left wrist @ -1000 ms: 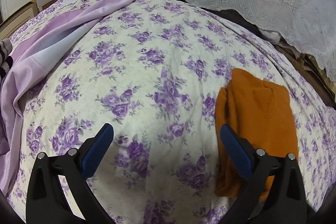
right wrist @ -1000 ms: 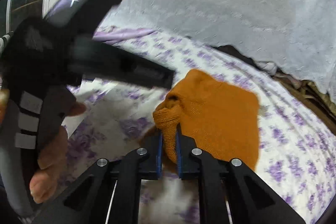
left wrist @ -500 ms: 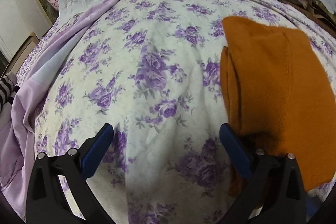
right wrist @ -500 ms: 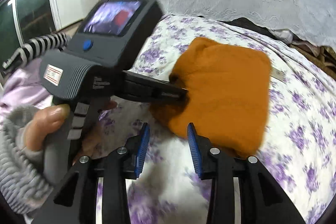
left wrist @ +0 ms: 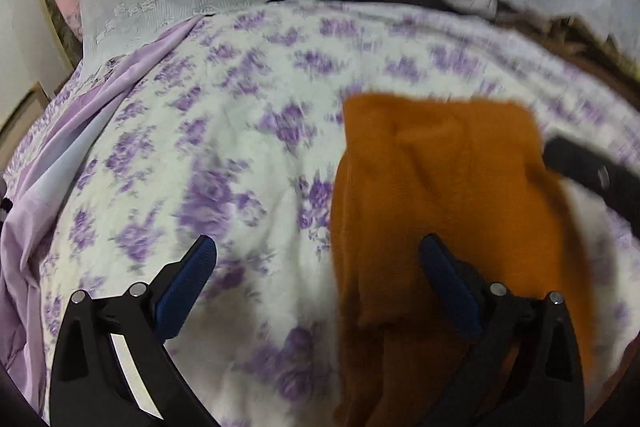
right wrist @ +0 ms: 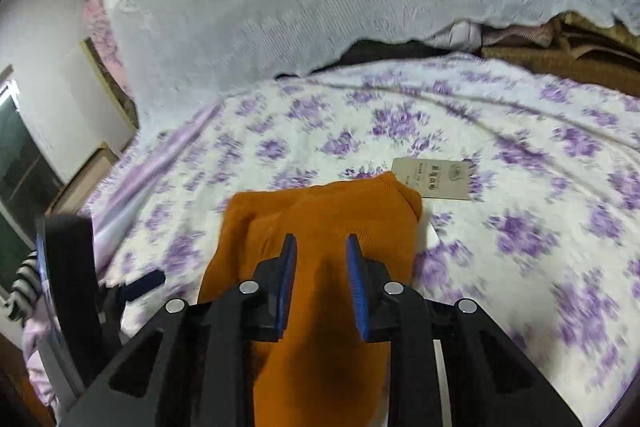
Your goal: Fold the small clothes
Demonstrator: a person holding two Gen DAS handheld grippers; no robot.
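**One orange garment on the bed, both tongs over it**

One orange knit garment lies folded on the floral bed, toward its right side in the left wrist view. One paper tag lies on the bed, touching the garment's far right corner. A lilac sheet is bunched along the bed's left edge, and a white lace cloth hangs at the far side, with brown bedding under its right end.

The left tongs stand wide apart, tilted down: the left finger is over the bare bed, the right finger over the garment's near part, gripping nothing. The right tongs point down over the garment's near middle; their jaws are closing, a narrow gap between them, the cloth below and not pinched. Both views are blurred.
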